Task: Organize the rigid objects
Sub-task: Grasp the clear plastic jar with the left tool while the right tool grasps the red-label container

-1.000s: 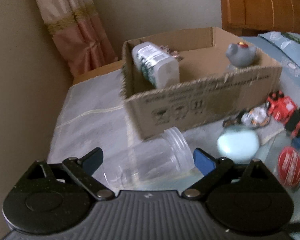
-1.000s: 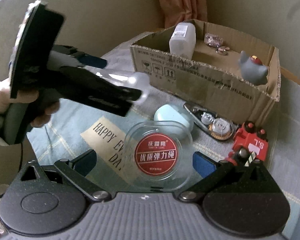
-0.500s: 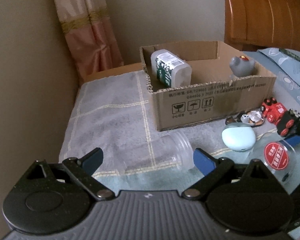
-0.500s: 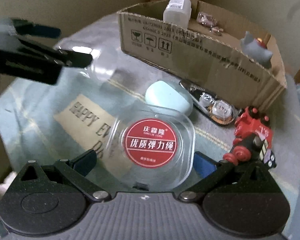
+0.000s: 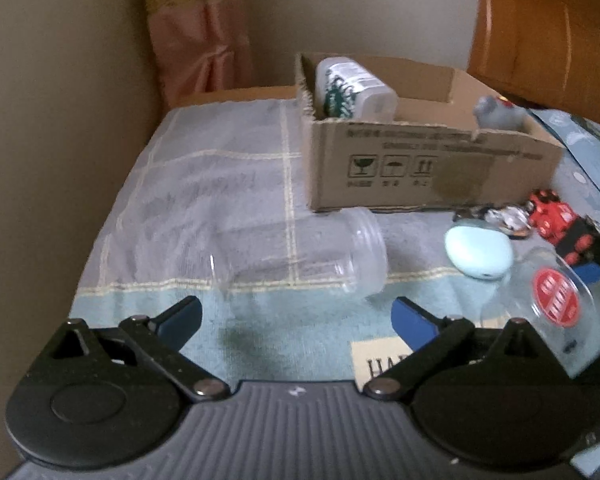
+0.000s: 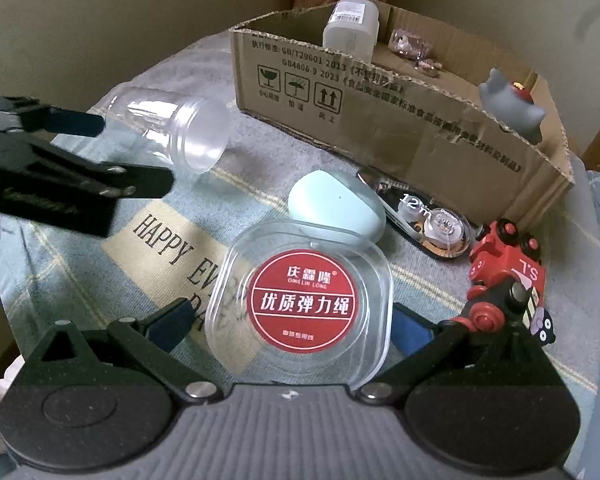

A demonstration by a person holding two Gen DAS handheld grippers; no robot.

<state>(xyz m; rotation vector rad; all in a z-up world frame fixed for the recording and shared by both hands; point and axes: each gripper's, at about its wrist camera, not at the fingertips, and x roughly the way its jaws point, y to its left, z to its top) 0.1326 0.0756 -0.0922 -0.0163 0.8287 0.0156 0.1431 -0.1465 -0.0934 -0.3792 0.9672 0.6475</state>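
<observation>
While one cardboard box (image 6: 400, 120) at upper centre holds one white bottle (image 6: 352, 28) and one grey toy (image 6: 512, 106), one clear jar (image 6: 172, 128) lies empty at left; the left gripper (image 5: 296, 316), just widened, is open. The right gripper (image 6: 290, 322) brackets one clear case (image 6: 300, 304); contact cannot be told.

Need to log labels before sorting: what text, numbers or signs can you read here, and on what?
"HAPPY EV…", cut off: beige patch on the blue checked cloth.
"QING LIN LONG", with Chinese characters: red round sticker on the clear plastic square case.
"GB/T29601 2013", "GB4806.9 2023", three handling symbols: brown cardboard box.
"12m": clear correction-tape dispenser.
"S.L": red toy train.
White bottle's label: too small to read.
</observation>
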